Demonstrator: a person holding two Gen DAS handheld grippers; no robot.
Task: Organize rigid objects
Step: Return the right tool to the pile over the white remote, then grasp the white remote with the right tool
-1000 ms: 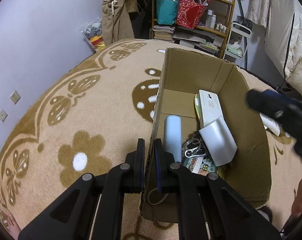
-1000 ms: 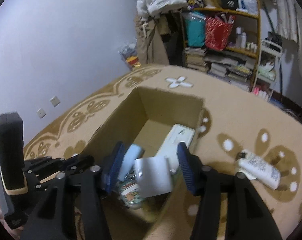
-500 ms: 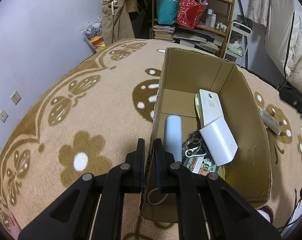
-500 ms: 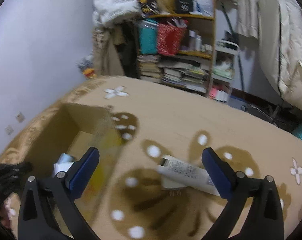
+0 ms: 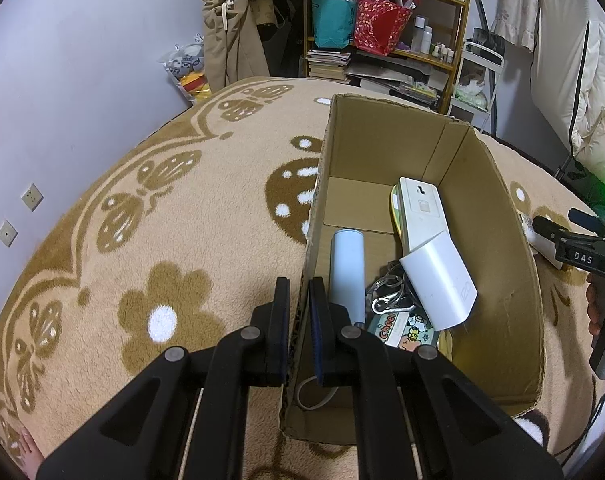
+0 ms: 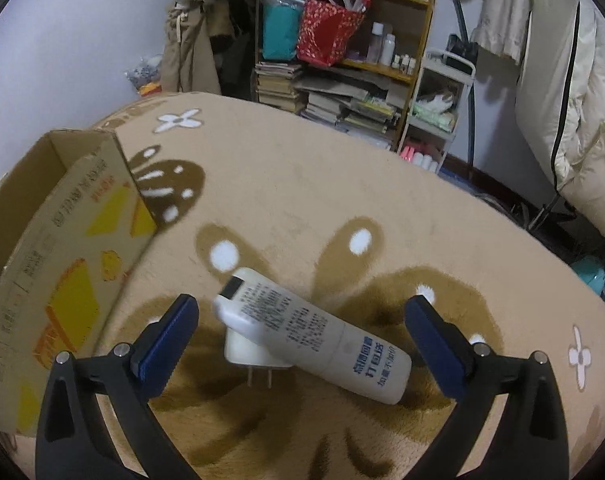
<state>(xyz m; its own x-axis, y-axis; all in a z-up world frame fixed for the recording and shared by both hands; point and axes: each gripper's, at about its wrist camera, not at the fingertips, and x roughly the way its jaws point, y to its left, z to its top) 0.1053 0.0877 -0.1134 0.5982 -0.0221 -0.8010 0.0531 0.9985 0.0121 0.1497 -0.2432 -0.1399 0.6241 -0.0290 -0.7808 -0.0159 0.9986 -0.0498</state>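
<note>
My left gripper [image 5: 299, 300] is shut on the left wall of an open cardboard box [image 5: 498, 264] on the carpet. Inside lie a pale blue cylinder [image 5: 347, 268], a white flat device [image 5: 420, 212], a white box [image 5: 442, 284], a carabiner with keys [image 5: 386, 300] and a cartoon-printed packet [image 5: 402, 332]. My right gripper [image 6: 302, 336] is open wide and empty, low over a white tube [image 6: 318, 328] that lies across a white plug adapter [image 6: 246, 352] on the carpet, right of the box [image 6: 62, 264].
A tan carpet with brown flower patterns [image 5: 162, 240] covers the floor. A cluttered wooden shelf with bags, books and bottles [image 6: 342, 40] stands at the back. White bedding [image 6: 574, 100] hangs at the right. A wall with sockets [image 5: 30, 196] is at the left.
My right gripper, empty after leaving the white box in the cardboard box, swung right and down to the tube and adapter. My left gripper has stayed clamped on the box wall.
</note>
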